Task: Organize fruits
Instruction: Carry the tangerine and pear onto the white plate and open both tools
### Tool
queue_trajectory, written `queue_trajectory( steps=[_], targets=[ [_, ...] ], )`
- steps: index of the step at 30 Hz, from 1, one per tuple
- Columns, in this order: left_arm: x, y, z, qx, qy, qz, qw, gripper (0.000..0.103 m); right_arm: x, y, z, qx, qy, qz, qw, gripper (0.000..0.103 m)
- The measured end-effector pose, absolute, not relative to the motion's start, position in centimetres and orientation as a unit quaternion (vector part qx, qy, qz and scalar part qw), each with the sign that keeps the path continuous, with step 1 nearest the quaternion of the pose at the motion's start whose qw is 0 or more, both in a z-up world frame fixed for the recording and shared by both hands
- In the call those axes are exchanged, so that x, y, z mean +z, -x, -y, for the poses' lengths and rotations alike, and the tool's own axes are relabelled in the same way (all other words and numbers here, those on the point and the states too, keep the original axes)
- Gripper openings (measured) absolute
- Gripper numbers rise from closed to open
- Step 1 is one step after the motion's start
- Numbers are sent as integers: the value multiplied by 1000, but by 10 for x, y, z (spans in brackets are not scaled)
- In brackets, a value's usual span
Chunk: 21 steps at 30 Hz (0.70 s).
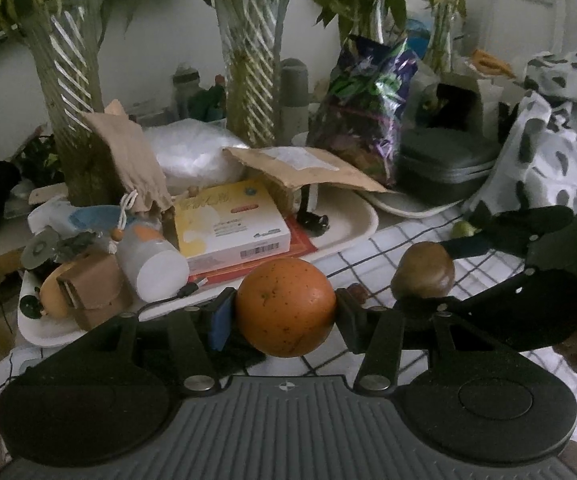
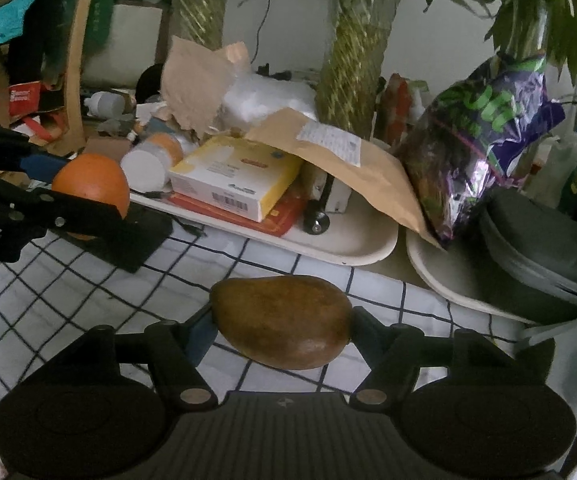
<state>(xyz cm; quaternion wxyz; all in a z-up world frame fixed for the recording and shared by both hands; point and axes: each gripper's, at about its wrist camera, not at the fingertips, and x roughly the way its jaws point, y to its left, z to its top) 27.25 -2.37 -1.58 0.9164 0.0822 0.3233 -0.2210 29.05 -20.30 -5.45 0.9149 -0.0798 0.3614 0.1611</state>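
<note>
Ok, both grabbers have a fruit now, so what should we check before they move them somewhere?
1. Left hand-held gripper shut on the orange: ok, a finger on each side.
2. Right hand-held gripper shut on the brown mango: ok, pinched at both ends.
3. Fruits apart from each other: ok, there is a gap between them.
4. Place to put the fruits: cannot tell, no fruit bowl or basket shows.
5. Free space on the near tray: not ok, boxes and an envelope crowd it.
6. Checkered cloth under the fruits: ok, bare there.
</note>
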Motion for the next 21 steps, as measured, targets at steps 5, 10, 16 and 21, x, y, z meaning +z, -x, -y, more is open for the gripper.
queue_trajectory(
  steps=[5, 10, 16, 21],
  targets=[
    [-6, -255, 23, -229, -75, -320, 916, 50, -42, -272, 202, 166, 75, -358, 916, 73],
    [-2, -236, 24, -245, -72, -325, 910, 50, -34, -251, 203, 165, 70, -358, 917, 73],
    [-3, -212, 28, -263, -79, -333, 902, 50, -26, -228, 204, 167, 60, -363, 915, 73],
    [-2, -192, 31, -276, -79, -339, 896, 50, -17, -205, 203, 172, 63, -360, 915, 73]
  ],
)
